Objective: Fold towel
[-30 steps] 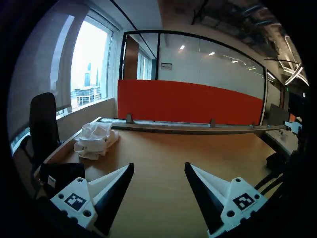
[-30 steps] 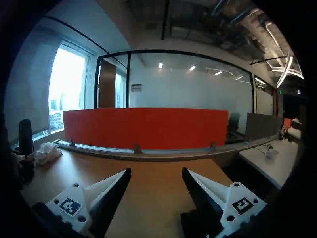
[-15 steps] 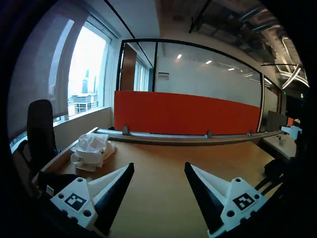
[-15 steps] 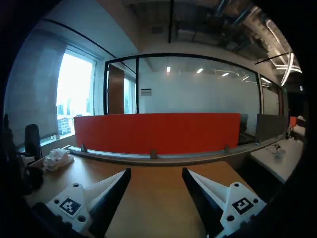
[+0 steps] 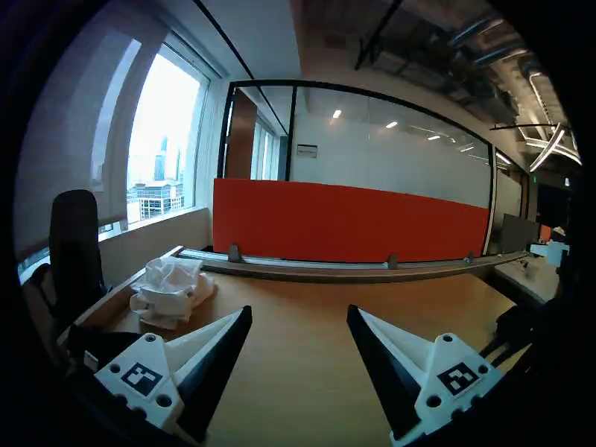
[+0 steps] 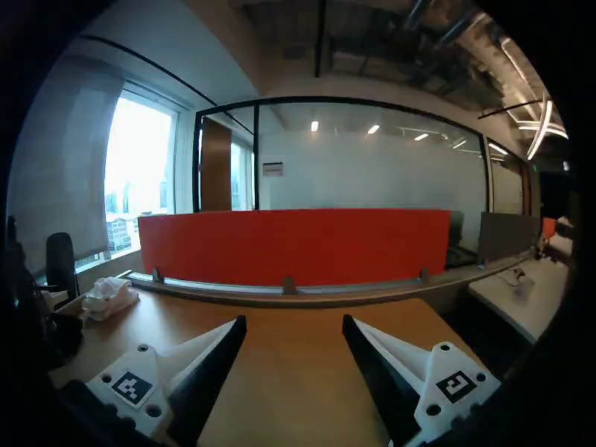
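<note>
Tabletop (image 5: 417, 298): broad wood surface with nothing spread flat on it, so I judge the folding not begun. Everything is left to do: fetch, lay out, fold.

Orange partition (image 5: 350, 223): runs along the far edge on a low rail and blocks any overreach on that side. The middle stretch in front of it looks like the best room for laying cloth out.

Black chair (image 5: 73, 238): stands off the left edge, under the window.

Towel (image 5: 170, 289): a crumpled white heap at the far left of the tabletop, close to that edge and just short of the rail. It is well apart from both tools.

Left hand-held gripper (image 5: 298, 309): fingers spread wide, holding nothing, above the near tabletop.

Right hand-held gripper (image 6: 293, 319): likewise spread and unloaded. In its view the towel sits far to the left.
</note>
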### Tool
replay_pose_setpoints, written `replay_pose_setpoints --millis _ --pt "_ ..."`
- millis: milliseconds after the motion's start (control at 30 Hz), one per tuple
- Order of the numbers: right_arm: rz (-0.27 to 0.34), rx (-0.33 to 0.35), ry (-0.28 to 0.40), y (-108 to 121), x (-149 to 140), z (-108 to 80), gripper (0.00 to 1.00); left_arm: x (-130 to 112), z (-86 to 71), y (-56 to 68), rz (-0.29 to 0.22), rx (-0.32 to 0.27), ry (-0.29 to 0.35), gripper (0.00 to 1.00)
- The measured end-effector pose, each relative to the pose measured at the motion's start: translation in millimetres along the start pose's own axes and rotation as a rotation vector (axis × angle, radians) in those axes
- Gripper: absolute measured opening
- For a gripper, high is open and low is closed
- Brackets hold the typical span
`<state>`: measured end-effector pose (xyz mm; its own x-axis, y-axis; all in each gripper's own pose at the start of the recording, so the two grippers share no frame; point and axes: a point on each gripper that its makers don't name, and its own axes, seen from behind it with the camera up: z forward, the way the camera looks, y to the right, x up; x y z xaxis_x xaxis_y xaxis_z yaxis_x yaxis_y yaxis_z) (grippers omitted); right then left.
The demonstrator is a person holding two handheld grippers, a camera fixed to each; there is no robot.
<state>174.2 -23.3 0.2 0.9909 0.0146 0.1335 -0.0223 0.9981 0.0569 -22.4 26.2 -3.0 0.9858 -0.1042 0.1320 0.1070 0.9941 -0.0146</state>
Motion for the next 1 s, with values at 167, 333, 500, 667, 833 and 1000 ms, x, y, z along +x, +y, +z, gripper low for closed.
replay_pose_setpoints --millis 167,333,500,667,833,1000 --pt "-0.001 -0.006 0.004 -2 3 -4.6 1.0 0 -0.7 1.0 -0.007 -0.003 0.01 0.94" --pt "0.0 -0.016 0.003 -3 2 -8.6 1.0 0 0.5 2.2 -0.005 -0.005 0.021 0.94" --pt "0.001 -0.023 0.0 -4 1 -11.7 1.0 -2 2.9 4.5 -0.001 -0.01 0.029 0.94" --pt "0.014 -0.038 0.001 -2 5 -12.2 1.0 -6 5.0 5.8 0.01 -0.011 0.035 0.94" --pt "0.027 -0.046 0.008 0 10 -12.0 1.0 -9 8.0 7.5 0.015 -0.014 0.042 0.94" --pt "0.021 -0.053 0.013 0 13 -12.5 1.0 -11 12.0 11.3 0.029 -0.02 0.052 0.94"
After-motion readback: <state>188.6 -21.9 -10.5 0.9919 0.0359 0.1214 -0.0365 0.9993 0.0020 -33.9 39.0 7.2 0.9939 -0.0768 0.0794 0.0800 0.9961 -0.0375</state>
